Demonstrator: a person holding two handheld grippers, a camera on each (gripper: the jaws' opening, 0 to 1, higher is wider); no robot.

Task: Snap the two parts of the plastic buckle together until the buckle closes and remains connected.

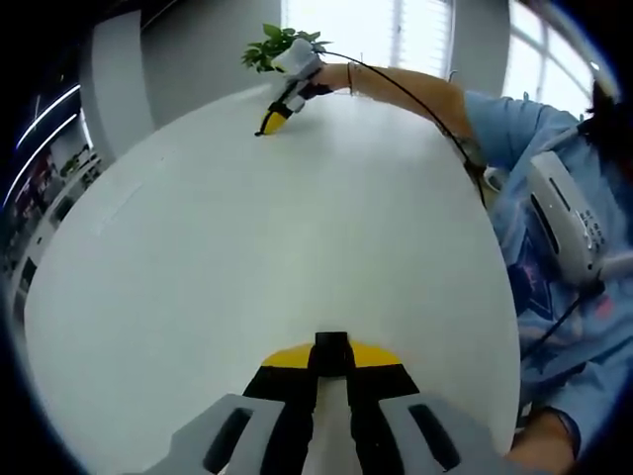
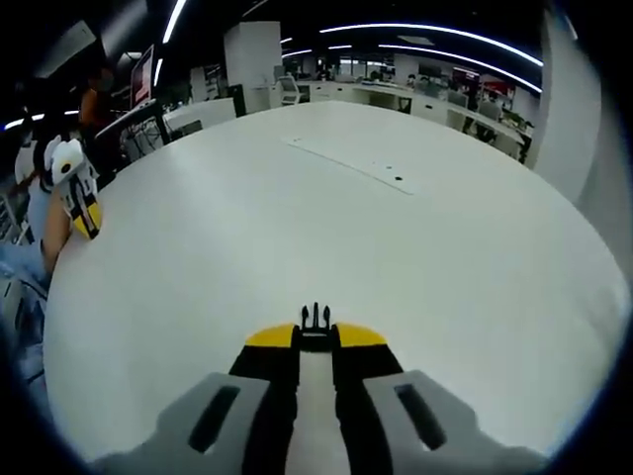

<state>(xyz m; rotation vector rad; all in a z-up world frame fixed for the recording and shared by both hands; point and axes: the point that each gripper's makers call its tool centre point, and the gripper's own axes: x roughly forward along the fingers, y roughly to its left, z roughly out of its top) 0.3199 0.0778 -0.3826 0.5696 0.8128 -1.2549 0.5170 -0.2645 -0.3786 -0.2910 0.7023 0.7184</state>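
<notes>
While no readable writing shows anywhere, the left gripper (image 1: pixel 331 348) pinches a black buckle part (image 1: pixel 331 342) between its jaw tips. The right gripper (image 2: pixel 316 332) likewise pinches the pronged buckle part (image 2: pixel 316 319) above the white table (image 2: pixel 396 247).

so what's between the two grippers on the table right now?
Nothing but bare white table. In the left gripper view the left gripper, shut on a black buckle part, faces the right gripper across an unbroken stretch of tabletop.
</notes>
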